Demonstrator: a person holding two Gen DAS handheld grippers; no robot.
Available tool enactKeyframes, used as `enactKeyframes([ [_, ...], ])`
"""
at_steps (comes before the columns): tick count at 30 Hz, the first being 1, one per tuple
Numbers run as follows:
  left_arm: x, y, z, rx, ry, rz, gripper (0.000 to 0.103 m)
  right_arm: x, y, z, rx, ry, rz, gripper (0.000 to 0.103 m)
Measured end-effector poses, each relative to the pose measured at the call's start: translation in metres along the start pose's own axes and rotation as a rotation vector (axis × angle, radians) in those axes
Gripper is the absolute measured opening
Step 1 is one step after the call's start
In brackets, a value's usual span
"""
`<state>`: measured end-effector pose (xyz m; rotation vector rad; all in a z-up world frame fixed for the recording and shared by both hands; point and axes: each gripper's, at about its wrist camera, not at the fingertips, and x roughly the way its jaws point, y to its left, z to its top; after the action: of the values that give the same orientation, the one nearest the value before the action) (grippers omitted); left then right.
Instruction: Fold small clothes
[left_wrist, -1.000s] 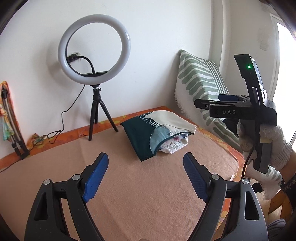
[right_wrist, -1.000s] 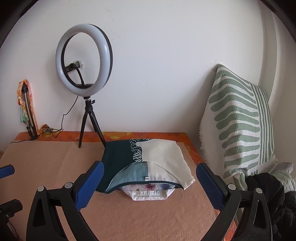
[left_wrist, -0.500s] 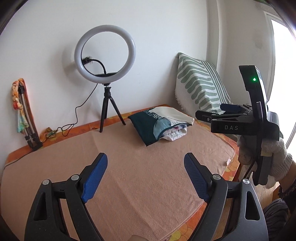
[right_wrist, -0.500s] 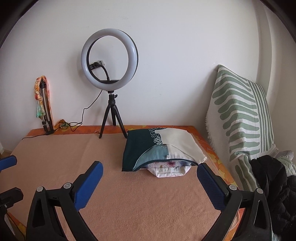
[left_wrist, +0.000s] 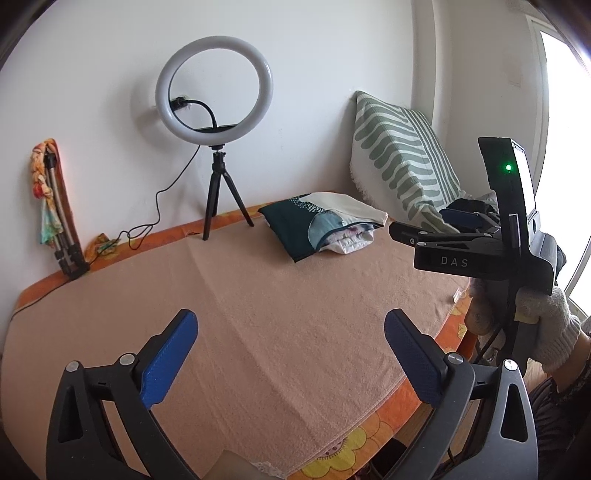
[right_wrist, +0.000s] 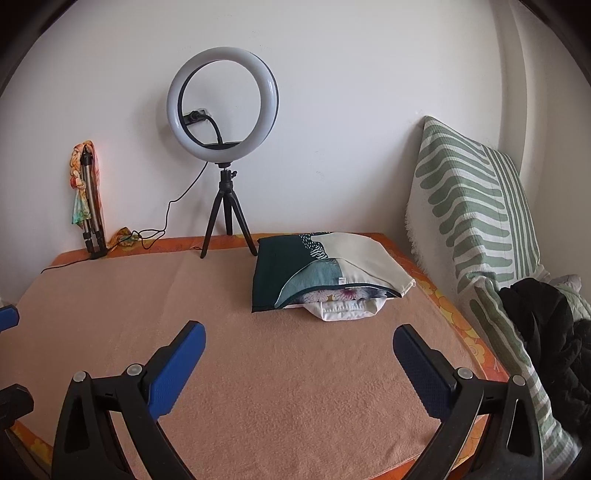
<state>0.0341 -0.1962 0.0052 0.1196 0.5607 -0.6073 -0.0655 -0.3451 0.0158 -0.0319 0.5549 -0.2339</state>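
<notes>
A stack of folded small clothes (left_wrist: 325, 225) lies at the far side of the peach towel (left_wrist: 258, 314); the top piece is dark green, teal and cream, with floral and white pieces under it. It also shows in the right wrist view (right_wrist: 325, 277). My left gripper (left_wrist: 290, 354) is open and empty above the towel's near edge. My right gripper (right_wrist: 297, 363) is open and empty, well short of the stack. In the left wrist view the right gripper's body (left_wrist: 476, 251) is held by a gloved hand at the right.
A ring light on a tripod (right_wrist: 221, 147) stands behind the stack by the wall. A green-striped pillow (right_wrist: 476, 206) leans at the right, with a black garment (right_wrist: 543, 332) in front of it. A folded tripod (right_wrist: 90, 206) leans at the far left. A cable (left_wrist: 159, 218) runs along the back edge.
Both grippers have pulled back from the stack toward the towel's near edge; the stack now looks smaller and farther. Both stay open and empty.
</notes>
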Motion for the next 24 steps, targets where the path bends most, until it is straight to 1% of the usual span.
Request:
enactKeyframes([
  [7, 0.006, 0.009, -0.009, -0.015, 0.032, 0.028, 0.101, 0.013, -0.002, -0.010, 0.036, 0.009, -0.010, 0.103],
  [9, 0.007, 0.010, -0.011, -0.013, 0.041, 0.039, 0.101, 0.014, -0.003, -0.010, 0.051, 0.012, 0.001, 0.103],
  [14, 0.007, 0.010, -0.014, -0.020, 0.052, 0.044, 0.102, 0.013, -0.005, -0.008, 0.055, -0.001, -0.010, 0.103],
  [24, 0.007, 0.010, -0.016, -0.015, 0.056, 0.054, 0.102, 0.015, -0.013, -0.011, 0.078, 0.011, -0.019, 0.103],
])
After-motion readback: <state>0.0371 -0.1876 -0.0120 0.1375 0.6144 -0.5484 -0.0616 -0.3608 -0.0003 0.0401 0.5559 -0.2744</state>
